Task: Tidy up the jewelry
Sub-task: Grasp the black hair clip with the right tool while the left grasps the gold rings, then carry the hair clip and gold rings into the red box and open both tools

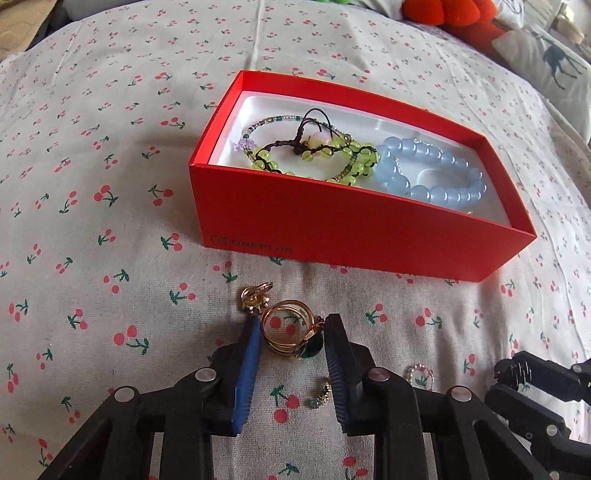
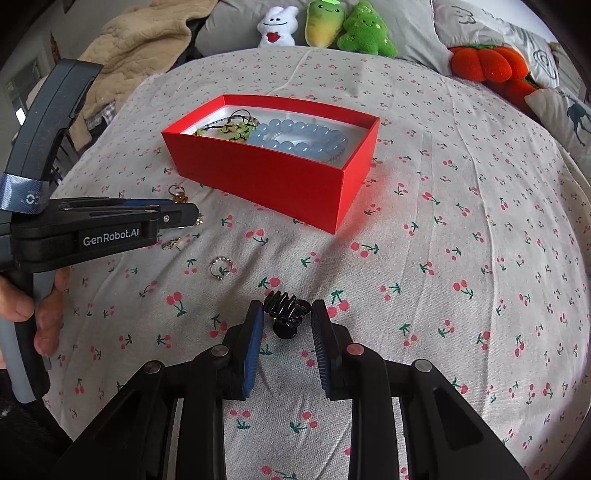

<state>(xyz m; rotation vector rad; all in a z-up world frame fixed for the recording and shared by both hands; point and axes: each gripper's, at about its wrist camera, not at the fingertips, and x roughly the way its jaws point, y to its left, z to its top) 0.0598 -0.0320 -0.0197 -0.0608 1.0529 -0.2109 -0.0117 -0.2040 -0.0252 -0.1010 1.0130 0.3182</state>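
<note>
Left wrist view: left hand-held gripper (image 1: pixel 292 326) clamps a gold ring (image 1: pixel 286 328); right hand-held gripper (image 2: pixel 287 314) pinches a black hair claw (image 2: pixel 284 308).

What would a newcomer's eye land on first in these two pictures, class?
The red box in the middle of the cherry-print bedspread, with blue beads and green beads inside. Nearer, the left gripper has a gold ring between its pads, and the right gripper has a black hair clip. Plush toys line the far edge.
</note>
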